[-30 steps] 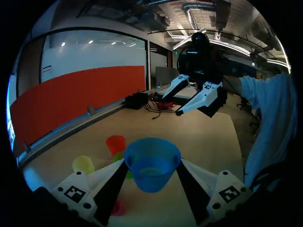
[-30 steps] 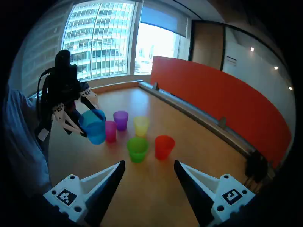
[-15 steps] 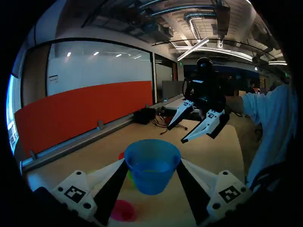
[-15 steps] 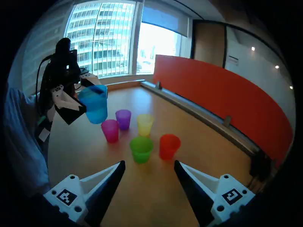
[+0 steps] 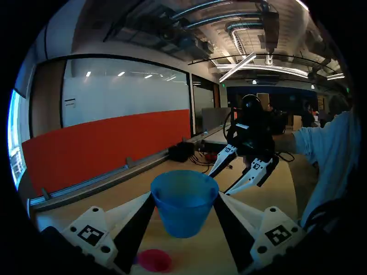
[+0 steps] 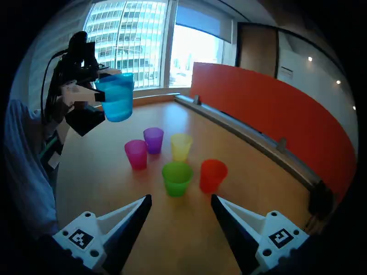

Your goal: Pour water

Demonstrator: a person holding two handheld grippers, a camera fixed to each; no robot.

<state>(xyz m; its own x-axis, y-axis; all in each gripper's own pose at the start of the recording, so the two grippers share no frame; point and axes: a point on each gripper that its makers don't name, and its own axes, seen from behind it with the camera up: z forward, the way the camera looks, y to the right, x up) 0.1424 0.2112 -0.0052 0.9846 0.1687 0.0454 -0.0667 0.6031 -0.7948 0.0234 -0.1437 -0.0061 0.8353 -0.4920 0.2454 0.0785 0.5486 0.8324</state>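
Aloft: blue cup held over the worktop

Nearest, the right tongs (image 6: 180, 197) gape wide and empty above the worktop (image 6: 183, 238). Beyond them stand the green cup (image 6: 177, 178) and red cup (image 6: 213, 175), then the pink cup (image 6: 136, 154), yellow cup (image 6: 181, 145) and purple cup (image 6: 153, 140), clustered mid-worktop. Farther off, the left tongs (image 5: 183, 198) clamp the blue cup (image 6: 114, 97) upright in the air, toward the window edge.

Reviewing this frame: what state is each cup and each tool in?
blue cup: upright, held above the table.
left tool: shut on blue cup.
right tool: open, empty.
pink cup: upright on table.
purple cup: upright on table.
yellow cup: upright on table.
green cup: upright on table.
red cup: upright on table.
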